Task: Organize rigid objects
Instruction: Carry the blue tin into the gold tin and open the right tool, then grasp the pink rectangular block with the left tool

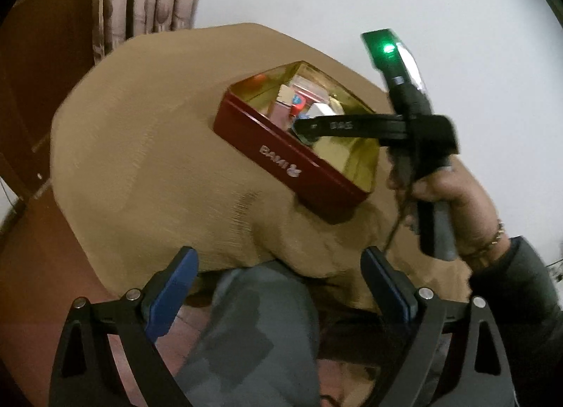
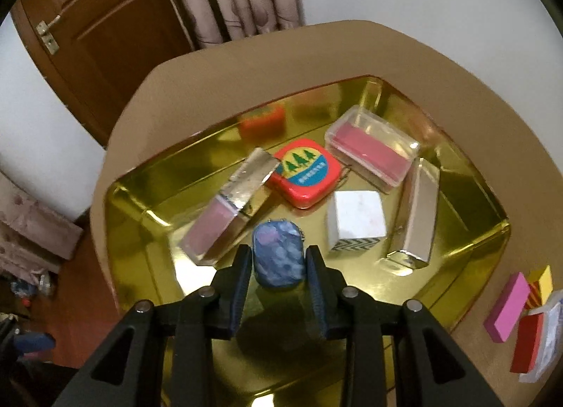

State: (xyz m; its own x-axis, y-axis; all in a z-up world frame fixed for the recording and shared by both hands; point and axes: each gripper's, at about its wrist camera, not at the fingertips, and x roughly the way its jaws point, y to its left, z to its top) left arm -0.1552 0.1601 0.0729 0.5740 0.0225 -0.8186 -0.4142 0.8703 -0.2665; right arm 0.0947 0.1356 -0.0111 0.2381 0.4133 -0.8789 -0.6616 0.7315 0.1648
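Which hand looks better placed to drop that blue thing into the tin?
Right. The right gripper is shut on the blue tag over the gold tin; the left gripper is open and empty.

Blue mottled oval tag [image 2: 278,257] upright above the open gold-lined red tin [image 2: 468,266], among lip-gloss tubes [image 2: 228,203] and boxes.

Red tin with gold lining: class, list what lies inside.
Inside the red tin: red tape measure, white cube, two lip-gloss tubes, clear pink-filled case, and the right gripper holding a blue tag. Beneath them is hidden.
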